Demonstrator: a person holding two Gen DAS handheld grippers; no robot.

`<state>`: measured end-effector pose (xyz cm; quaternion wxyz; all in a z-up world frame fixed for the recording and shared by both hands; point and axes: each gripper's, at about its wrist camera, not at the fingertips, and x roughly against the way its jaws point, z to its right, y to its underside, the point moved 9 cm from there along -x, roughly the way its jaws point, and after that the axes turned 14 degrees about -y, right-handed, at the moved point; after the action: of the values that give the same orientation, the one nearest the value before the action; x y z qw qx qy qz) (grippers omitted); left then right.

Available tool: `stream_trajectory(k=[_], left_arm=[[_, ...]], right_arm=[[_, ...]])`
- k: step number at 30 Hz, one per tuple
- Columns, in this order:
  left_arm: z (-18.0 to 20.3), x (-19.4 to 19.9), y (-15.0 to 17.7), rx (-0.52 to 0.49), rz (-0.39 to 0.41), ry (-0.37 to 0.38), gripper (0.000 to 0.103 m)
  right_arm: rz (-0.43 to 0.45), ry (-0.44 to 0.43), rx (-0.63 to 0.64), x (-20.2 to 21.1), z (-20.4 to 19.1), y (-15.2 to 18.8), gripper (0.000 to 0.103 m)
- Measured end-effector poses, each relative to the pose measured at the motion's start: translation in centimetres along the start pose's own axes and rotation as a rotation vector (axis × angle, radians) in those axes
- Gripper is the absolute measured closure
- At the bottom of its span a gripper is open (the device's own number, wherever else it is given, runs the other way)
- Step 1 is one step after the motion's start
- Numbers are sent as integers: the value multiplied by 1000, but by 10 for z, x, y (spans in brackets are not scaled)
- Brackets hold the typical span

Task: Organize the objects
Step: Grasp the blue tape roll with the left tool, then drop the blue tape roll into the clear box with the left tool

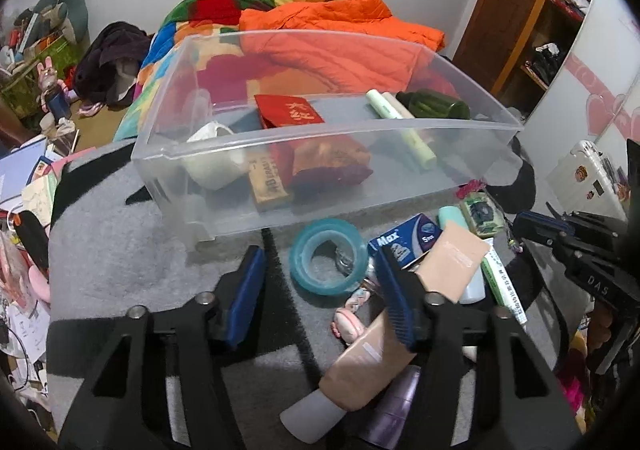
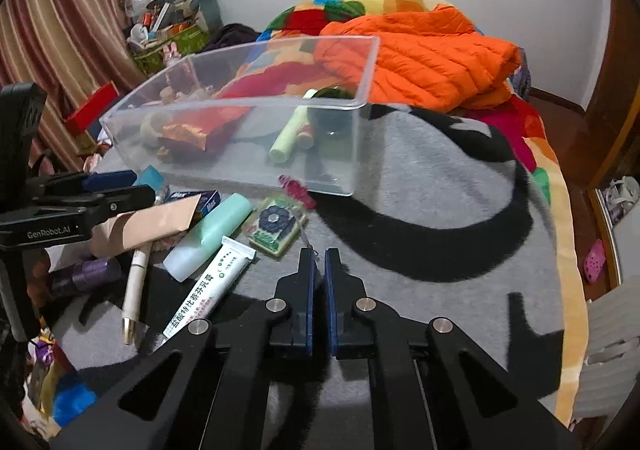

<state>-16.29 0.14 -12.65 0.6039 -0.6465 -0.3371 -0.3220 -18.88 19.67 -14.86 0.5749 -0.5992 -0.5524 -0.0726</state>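
Note:
A clear plastic bin (image 1: 304,206) (image 2: 344,170) stands on the grey blanket and holds a red packet (image 1: 290,110), a snack bag (image 1: 332,162), a white cup (image 1: 208,166), a pale green tube (image 1: 416,142) and a dark green bottle (image 1: 436,102). My left gripper (image 1: 320,270) is open and hovers above a teal tape roll (image 1: 304,274), beside a beige tube (image 1: 400,330). My right gripper (image 2: 319,262) is shut and empty, just right of a green sachet (image 2: 276,226), a white toothpaste tube (image 2: 208,290) and a mint bottle (image 2: 208,234).
A blue Max box (image 1: 404,238), a white pen (image 2: 134,290) and a purple item (image 2: 86,274) lie in the pile. An orange jacket (image 2: 432,50) and colourful quilt lie behind the bin. Clutter fills the floor at left; a wooden door (image 1: 516,2) stands at right.

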Motion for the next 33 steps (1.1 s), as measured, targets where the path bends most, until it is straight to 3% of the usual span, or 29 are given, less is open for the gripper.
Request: stream_trajectory(k=[2,6,10,14,17,19,21,26,33], left_arm=[[0,1,0,-4,1,-5,62],[-7,5,0,18,9,-11,63],[-15,15,-2,40,30,-16,63],[-20,29,-7,39,63,-25,63],[-22,36,-10,36,82,-29,63],[-22,39,-12,36,90,-30,63],[-22,42,-13,39,98,-30,63],[-25,49,-20,54,120,-28,63],[-32,70,-40,87,183,-27,63]], right_arm=[[21,7,-3,7,2,-3,99],[45,-14,-19,21,2,-9,99],[-9,-68,-68,19,1,-5,95],[-47,-39,-55,6,0,7,80],[-73,-44,-28,-4,-5,13,80],[-68,6,20,-9,-7,12,80],[-67,33,57,-13,-8,8,80],[-51,61,85,-13,-7,6,98],[18,-2,31,11,-11,0,100]])
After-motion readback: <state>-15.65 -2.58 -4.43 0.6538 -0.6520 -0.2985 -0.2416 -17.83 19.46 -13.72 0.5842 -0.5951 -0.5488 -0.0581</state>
